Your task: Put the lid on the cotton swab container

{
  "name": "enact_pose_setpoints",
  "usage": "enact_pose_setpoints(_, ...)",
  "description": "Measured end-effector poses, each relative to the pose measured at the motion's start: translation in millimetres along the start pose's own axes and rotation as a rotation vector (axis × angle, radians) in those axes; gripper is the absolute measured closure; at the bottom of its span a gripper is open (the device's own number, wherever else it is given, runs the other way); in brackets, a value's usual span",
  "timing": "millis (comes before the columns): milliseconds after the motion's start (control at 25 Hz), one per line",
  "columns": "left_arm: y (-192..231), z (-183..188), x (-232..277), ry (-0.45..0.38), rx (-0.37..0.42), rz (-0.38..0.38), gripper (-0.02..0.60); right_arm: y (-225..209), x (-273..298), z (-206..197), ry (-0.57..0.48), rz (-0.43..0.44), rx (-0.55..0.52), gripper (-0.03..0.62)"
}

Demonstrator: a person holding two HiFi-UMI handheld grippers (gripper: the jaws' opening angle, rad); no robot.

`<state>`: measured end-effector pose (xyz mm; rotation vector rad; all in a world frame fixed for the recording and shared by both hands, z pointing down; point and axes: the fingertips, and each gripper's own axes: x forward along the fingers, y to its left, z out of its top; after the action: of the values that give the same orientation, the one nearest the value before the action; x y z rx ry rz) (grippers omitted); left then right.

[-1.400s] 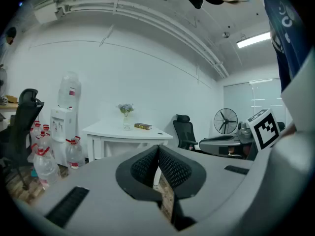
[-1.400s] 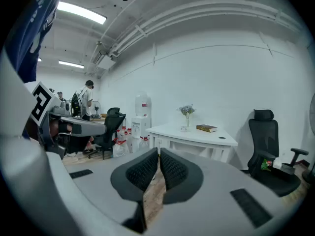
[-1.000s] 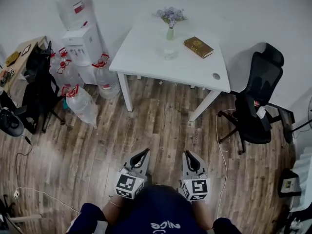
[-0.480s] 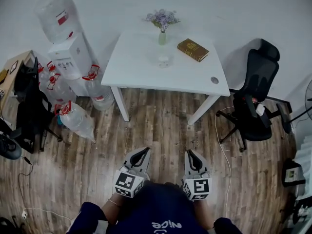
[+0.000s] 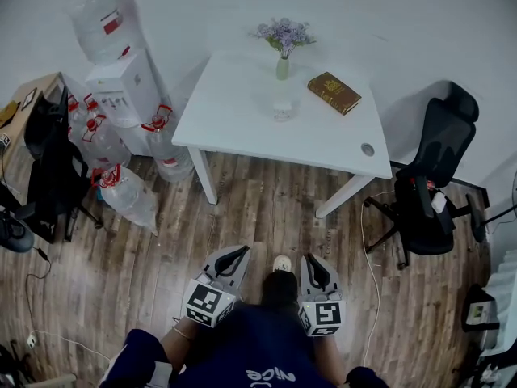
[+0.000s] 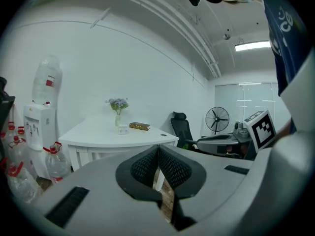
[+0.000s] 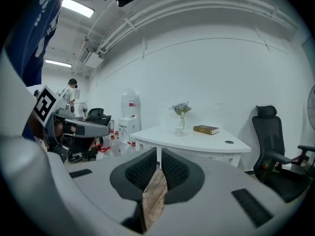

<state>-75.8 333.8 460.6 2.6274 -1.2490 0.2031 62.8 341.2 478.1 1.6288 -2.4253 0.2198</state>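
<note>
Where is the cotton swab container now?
Head view, upper middle: the cotton swab container sits on the white table, in front of the flower vase, left of the brown book.

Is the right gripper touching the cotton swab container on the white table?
Apart. The head view shows the right gripper above the wooden floor, while the cotton swab container stands far ahead on the white table.

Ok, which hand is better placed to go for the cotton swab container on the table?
Right, but only slightly. Both the left gripper and right gripper are shut, empty and well short of the white table; the cotton swab container sits nearer the right gripper's line.
</note>
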Motion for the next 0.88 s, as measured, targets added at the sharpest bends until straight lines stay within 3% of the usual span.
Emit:
enact_pose_setpoints(400,28,34,96,-0.029,0.001,0.124,0.561,-89,99,32,0.002,0.143,-0.044,0.537)
enact_pose_setpoints(880,42,58,216,-0.035,-0.068,0.258,0.561,-176,175,49,0.018,0.285,-0.098,0.537)
